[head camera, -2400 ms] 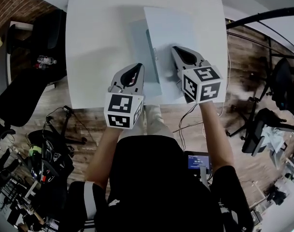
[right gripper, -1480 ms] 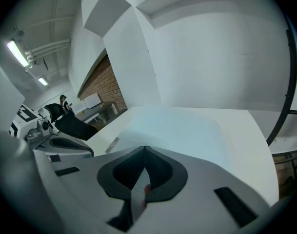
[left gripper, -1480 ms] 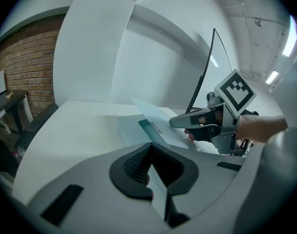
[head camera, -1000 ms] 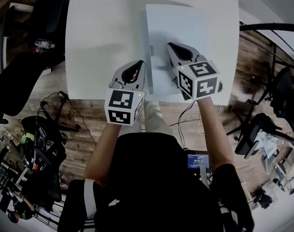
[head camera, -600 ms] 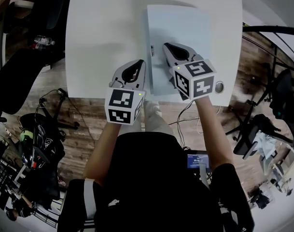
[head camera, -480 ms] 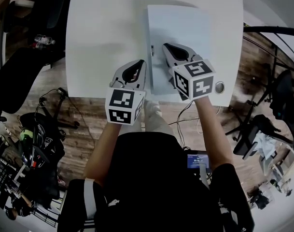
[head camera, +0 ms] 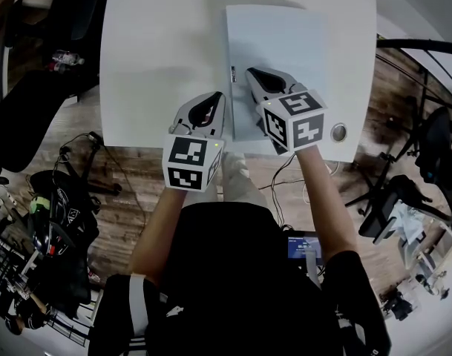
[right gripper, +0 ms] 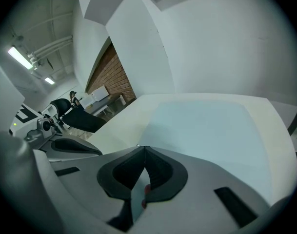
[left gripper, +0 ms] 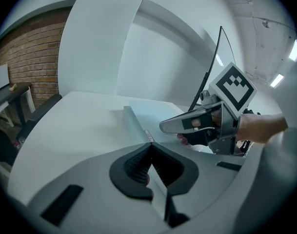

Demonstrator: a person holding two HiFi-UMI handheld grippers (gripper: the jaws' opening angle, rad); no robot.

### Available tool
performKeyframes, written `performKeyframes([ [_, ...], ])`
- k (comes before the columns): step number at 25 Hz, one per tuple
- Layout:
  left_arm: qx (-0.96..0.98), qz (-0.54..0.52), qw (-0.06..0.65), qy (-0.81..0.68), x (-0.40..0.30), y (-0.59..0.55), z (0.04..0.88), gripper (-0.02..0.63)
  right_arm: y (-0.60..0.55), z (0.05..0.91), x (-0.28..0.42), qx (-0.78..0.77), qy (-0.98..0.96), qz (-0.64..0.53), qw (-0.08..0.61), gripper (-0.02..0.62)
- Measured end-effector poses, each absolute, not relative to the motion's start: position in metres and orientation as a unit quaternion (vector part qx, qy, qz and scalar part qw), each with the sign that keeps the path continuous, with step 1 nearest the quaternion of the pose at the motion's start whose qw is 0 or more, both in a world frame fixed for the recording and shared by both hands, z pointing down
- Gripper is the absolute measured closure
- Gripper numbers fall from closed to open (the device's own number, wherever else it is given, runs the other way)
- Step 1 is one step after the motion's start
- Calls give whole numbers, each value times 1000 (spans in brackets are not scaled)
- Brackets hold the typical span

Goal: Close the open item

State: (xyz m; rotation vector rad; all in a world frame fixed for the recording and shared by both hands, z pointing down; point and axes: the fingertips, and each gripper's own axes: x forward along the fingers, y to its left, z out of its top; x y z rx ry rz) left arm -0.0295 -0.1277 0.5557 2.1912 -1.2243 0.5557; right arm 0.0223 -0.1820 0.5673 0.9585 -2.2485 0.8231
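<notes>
Closing step looks near done: pale blue case (head camera: 285, 43) lies flat on white desk (head camera: 159, 50), toward its right side, lid apparently down, small latch (head camera: 233, 73) on its left edge. Right gripper (head camera: 249, 73), clenched on nothing, is low over lid by the latch; contact unclear. Left gripper (head camera: 217, 95), also clenched & empty, sits just beside case's left edge. Next move prob. calls for a firm press near latch w/o sliding case.

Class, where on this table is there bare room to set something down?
Bare: the left half of the table, between its left edge and the pale blue case. Crowded: the near edge by the case, where the left gripper and right gripper sit.
</notes>
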Motion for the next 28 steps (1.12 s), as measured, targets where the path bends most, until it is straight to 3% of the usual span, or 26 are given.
performKeyframes([
  [28, 814, 210, 289, -459, -37, -128, 566, 594, -174, 588, 9, 329, -830, 305, 332, 554],
])
